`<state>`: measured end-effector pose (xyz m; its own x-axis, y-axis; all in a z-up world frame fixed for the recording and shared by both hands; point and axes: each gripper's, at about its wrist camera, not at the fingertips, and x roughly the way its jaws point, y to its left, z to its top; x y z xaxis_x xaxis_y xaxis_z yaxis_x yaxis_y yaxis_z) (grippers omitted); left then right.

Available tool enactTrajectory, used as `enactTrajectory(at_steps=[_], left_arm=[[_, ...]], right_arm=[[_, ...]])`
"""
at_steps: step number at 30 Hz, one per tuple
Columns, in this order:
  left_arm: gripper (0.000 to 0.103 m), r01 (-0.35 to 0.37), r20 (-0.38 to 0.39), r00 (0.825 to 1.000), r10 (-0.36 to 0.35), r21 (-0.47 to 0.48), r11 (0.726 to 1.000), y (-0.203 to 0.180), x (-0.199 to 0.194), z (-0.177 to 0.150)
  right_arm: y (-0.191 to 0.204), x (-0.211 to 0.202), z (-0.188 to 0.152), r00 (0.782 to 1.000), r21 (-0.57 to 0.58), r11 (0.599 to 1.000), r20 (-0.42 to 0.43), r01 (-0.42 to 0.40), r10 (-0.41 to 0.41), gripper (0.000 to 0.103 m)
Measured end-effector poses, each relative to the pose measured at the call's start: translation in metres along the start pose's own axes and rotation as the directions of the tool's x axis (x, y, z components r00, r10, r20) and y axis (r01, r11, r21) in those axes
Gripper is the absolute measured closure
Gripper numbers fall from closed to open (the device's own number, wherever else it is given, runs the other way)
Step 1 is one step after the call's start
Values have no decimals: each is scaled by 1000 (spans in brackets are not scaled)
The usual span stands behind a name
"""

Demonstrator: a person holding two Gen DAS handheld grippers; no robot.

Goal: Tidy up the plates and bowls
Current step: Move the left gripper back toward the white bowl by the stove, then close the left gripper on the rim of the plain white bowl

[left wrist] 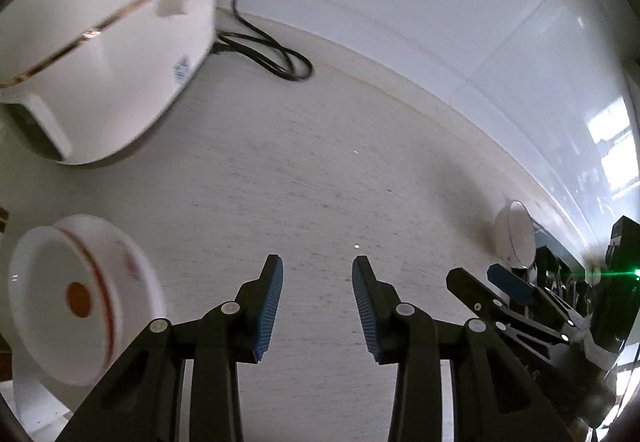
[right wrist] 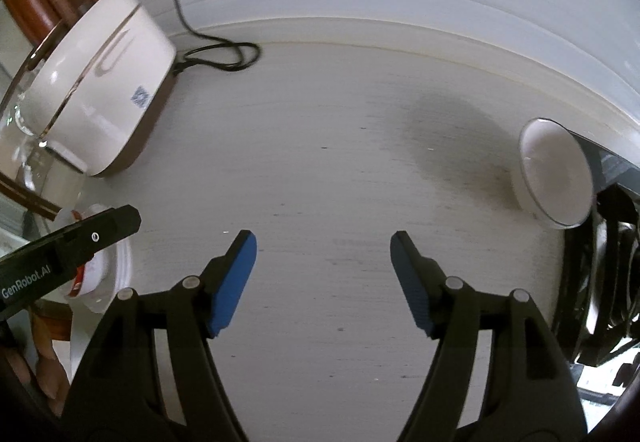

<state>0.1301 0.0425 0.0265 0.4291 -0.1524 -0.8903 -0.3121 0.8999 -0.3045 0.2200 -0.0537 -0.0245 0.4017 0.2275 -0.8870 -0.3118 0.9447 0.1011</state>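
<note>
Left gripper (left wrist: 318, 270) hung above a pale, finely grained countertop (left wrist: 304, 178), its jaws parted with nothing between the ribbed blue pads (left wrist: 272, 306). Right gripper (right wrist: 323, 246) likewise stood wide apart and empty over the same matte surface. At the near left lay a round white bowl (left wrist: 60, 294) of glossy ceramic, ringed with a thin red line and an orange dot at its centre, resting on a flat white plate (left wrist: 28, 402). At the far left stood a glossy white cooker (right wrist: 100, 90) with a gold band, brown base and blue label; a black cord (right wrist: 216, 50) looped behind it. At the right, near a black rack (right wrist: 612, 266), a small white round dish (right wrist: 554, 178) with a clear rim stood tilted on edge.
</note>
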Motion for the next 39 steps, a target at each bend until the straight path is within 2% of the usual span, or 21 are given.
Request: enactTrajectory(at_steps=[17,24,39], left_arm=[[65,62,-96,994,-48,140,988,-92,60,12],[65,82,-125,990,-59,189,978,-117,70,19],[65,130,-190,979,-74,307,943,-181,103,28]], right_arm=[[-86,0,-3,999,154,987,-6,42,-42,31],[-113,-3,-2,998,212,975,0,62,-64,31],[-174,-8,1,992,340,934,5,113,-122,31]])
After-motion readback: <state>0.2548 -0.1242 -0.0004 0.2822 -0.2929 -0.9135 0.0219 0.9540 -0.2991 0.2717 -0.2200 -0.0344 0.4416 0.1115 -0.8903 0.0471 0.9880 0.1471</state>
